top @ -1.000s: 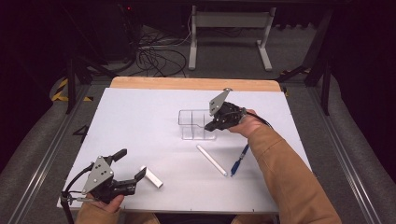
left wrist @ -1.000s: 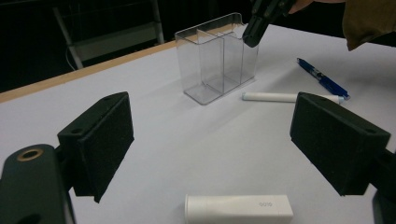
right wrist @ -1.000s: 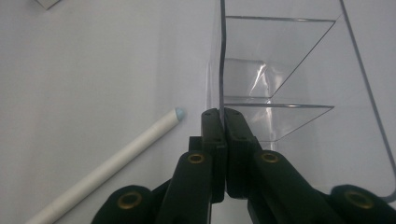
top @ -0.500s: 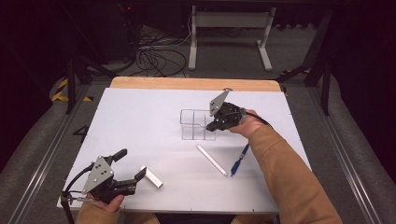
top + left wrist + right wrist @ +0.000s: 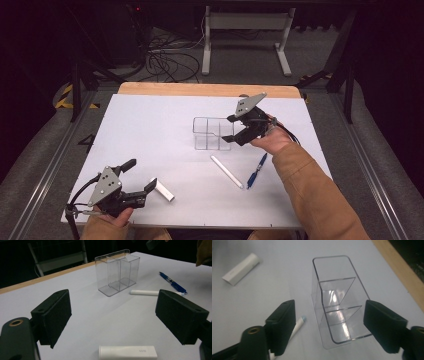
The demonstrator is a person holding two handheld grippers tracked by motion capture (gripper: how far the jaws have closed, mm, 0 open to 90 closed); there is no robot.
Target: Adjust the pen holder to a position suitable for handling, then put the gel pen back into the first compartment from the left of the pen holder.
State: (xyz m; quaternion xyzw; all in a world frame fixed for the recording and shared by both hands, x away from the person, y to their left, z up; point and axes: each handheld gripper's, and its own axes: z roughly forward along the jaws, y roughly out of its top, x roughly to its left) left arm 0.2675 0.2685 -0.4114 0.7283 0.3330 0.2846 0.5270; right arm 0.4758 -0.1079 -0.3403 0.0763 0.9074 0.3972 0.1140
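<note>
Left gripper (image 5: 141, 186): black body carrying a grey three-cornered plate with small dark screw holes; a black cable is looping out from its rear. Its fingers (image 5: 53, 315) are showing as blocky black pads with a matte, foam-like face, and a brass-coloured ring is sitting in the black arm below one of them.

Right gripper (image 5: 230, 128): same black build, grey triangular plate with holes on top, black cable trailing back along the wrist. Its pads (image 5: 283, 325) are black and rectangular, with a brass-rimmed hole beneath.

Sleeves: the person is wearing tan-brown fabric on both forearms.
</note>
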